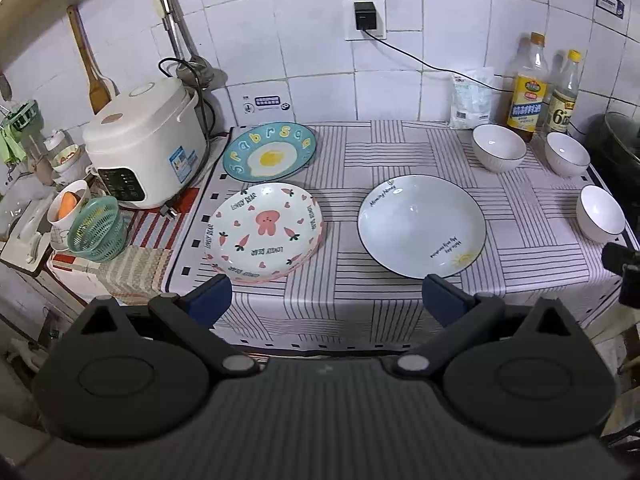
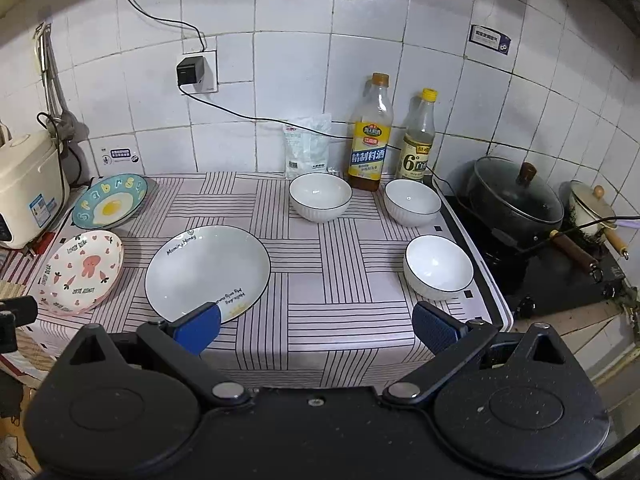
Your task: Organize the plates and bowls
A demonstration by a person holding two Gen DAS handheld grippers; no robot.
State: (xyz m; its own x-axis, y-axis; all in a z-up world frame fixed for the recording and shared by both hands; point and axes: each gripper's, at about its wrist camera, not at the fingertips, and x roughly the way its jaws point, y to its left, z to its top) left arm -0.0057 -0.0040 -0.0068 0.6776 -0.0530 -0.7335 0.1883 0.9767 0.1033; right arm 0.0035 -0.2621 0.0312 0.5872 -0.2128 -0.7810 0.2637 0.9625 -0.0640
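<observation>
Blue pads cover the fingertips of both tools, and both tools are spread wide with nothing between the fingers. The left gripper (image 1: 327, 298) hangs over the front edge of the striped tablecloth (image 1: 360, 304); its left pad is just in front of the pink rabbit plate (image 1: 264, 231) and its right pad just in front of the large grey plate (image 1: 421, 225), but whether either one touches I cannot tell. The right gripper (image 2: 316, 326) also hangs over the front edge of the cloth; its left pad overlaps the near rim of the large grey plate in this view, and its right pad is close to the nearest white bowl (image 2: 438, 266). All dishes lie flat and open side up. The blue egg plate (image 1: 269, 151) sits at the back left, beside the white rice cooker (image 1: 146, 142), with the pink rabbit plate directly in front of it and the grey plate to the right of them, apart. Round plates have no long axis; the writing on the grey plate runs along its rim. Two more white bowls (image 2: 320, 196) (image 2: 413, 202) stand at the back right, in front of two bottles (image 2: 370, 136), and the third bowl is nearer, at the right edge of the cloth. A black lidded pot (image 2: 516, 200) is on the stove further right.
</observation>
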